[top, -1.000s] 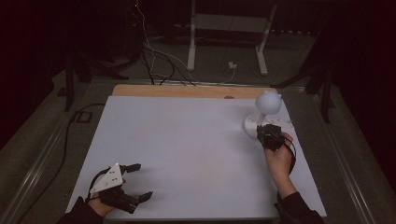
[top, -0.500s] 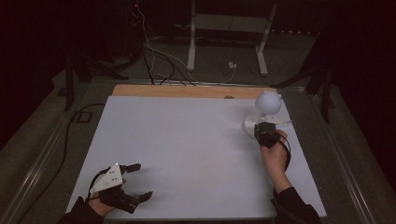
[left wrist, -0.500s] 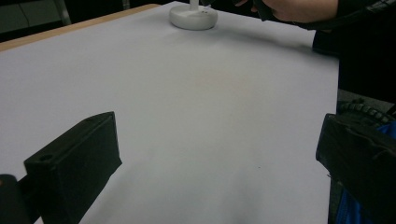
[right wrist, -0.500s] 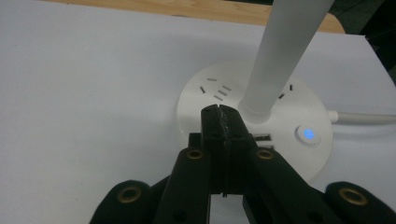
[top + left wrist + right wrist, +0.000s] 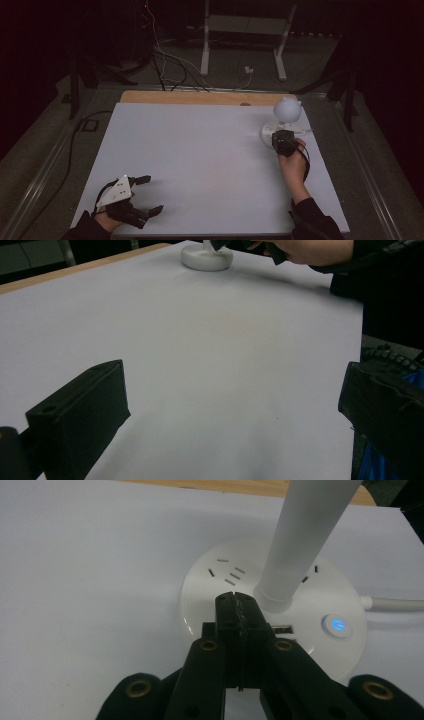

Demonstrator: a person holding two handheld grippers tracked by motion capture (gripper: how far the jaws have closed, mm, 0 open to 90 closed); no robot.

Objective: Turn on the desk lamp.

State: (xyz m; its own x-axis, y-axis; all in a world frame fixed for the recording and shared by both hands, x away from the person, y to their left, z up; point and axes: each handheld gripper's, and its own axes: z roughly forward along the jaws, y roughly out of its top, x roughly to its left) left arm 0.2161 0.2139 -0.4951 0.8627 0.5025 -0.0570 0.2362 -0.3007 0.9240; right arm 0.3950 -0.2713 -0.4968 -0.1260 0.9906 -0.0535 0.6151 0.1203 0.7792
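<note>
At the lower left of the high view, the left gripper [image 5: 142, 196] rests on the white table [image 5: 200, 160], jaws wide apart and empty. Farther, right of centre, the right gripper [image 5: 238, 600] holds its jaws pressed together, empty, over the lamp [image 5: 283, 120] base.

The white-covered table [image 5: 200, 150] is lying open across its middle and left. At its far right, a white lamp with a round base and globe head [image 5: 286, 112] is standing in the way, its upright stem [image 5: 305, 540] rising just beyond the right claw [image 5: 238, 600].
</note>
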